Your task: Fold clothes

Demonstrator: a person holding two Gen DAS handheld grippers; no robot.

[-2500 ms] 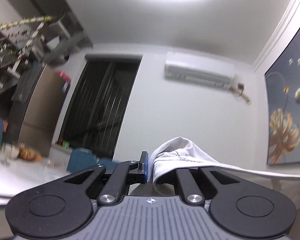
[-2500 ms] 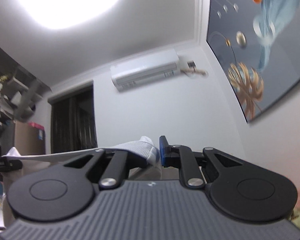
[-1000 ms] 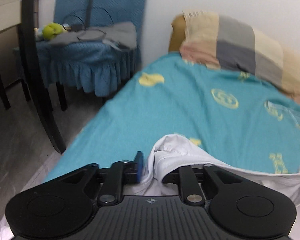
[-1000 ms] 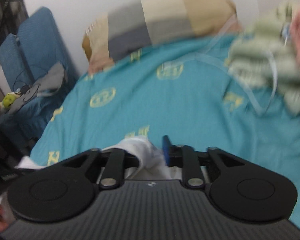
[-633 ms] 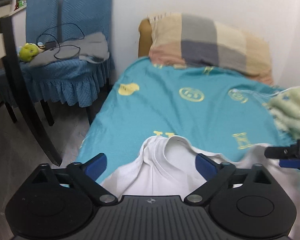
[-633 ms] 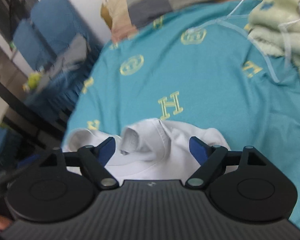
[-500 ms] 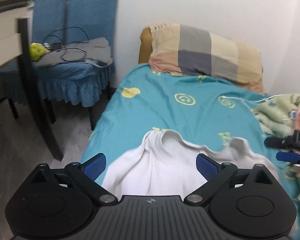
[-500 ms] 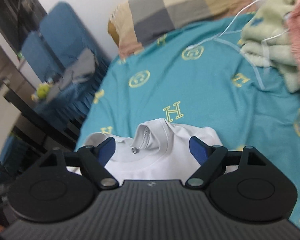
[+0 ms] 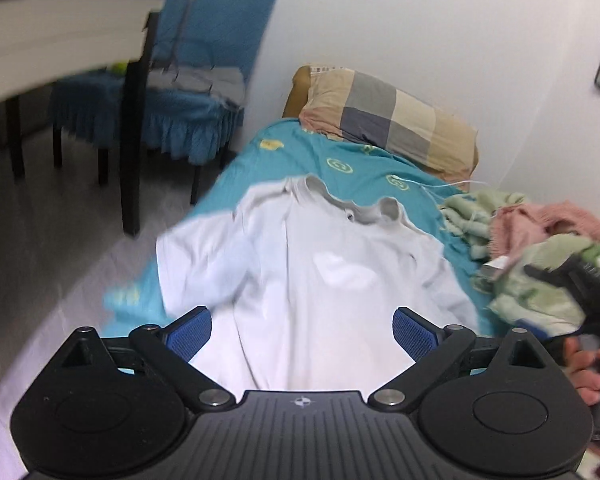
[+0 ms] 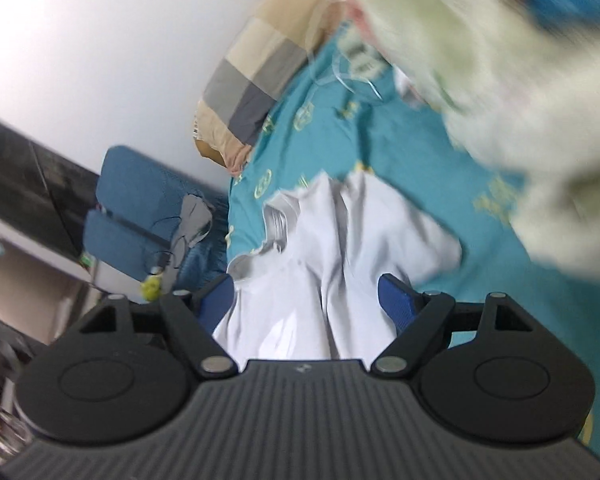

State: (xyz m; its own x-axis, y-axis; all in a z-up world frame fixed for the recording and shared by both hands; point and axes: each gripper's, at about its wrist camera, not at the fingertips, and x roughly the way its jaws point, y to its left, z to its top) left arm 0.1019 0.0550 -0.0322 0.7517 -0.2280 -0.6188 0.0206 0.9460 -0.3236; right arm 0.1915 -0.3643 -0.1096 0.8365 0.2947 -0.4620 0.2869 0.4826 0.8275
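Just released from both pinches: white shirt [image 9: 316, 280] spread collar-up on the teal bedsheet [image 9: 356, 168], left gripper [image 9: 302, 330] and right gripper [image 10: 306, 300] wide open, empty, ready for folding.

White shirt [image 9: 320, 280] spread out on the teal bed [image 9: 364, 168]

It lies rumpled, ribbed collar [image 9: 340, 200] toward the checked pillow [image 9: 388, 120], one sleeve bunched near the bed's edge, its lower part running out of view; beside it sits a heap of green and pink clothes [image 9: 532, 240].
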